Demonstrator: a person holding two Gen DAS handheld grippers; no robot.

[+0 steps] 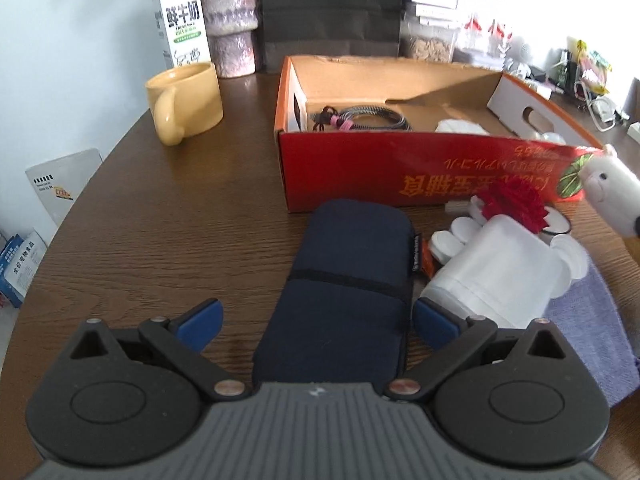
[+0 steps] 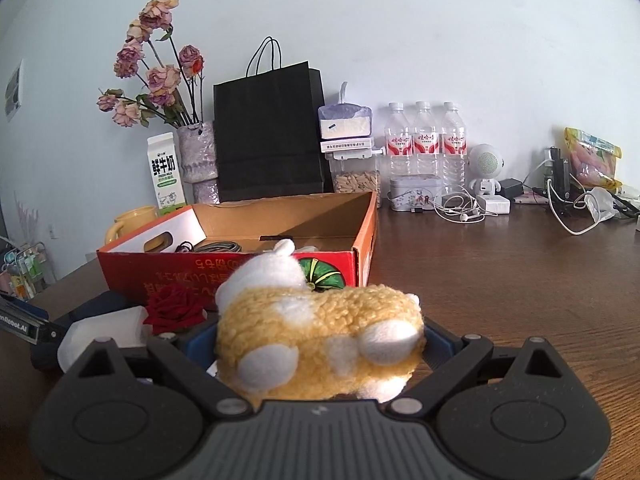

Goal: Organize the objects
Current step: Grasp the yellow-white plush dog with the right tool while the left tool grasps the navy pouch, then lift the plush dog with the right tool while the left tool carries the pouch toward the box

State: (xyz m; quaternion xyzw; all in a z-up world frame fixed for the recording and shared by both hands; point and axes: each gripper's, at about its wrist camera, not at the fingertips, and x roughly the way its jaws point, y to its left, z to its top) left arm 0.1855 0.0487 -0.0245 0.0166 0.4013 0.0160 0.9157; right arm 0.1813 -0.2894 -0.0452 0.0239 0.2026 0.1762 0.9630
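A plush toy (image 2: 320, 344) is clamped in the right hand-held gripper (image 2: 320, 344); the left hand-held gripper (image 1: 318, 320) is spread around a navy pouch (image 1: 344, 280) (ungripped). Boxing follows: the toy must be lifted over the red box (image 2: 240, 276) wall.

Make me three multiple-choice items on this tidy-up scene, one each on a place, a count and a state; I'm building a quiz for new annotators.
1. Where does the coiled cable lie?
A. inside the red box
B. in the yellow mug
C. on the purple cloth

2. How many water bottles stand by the wall?
A. two
B. three
C. five

3. What is the right tool doing?
A. hanging open
B. gripping a plush toy
C. gripping a carton

Key: 1 A, the cable rests on the box floor; 2 B, three labelled bottles stand side by side; 3 B, the toy sits clamped between its fingers.
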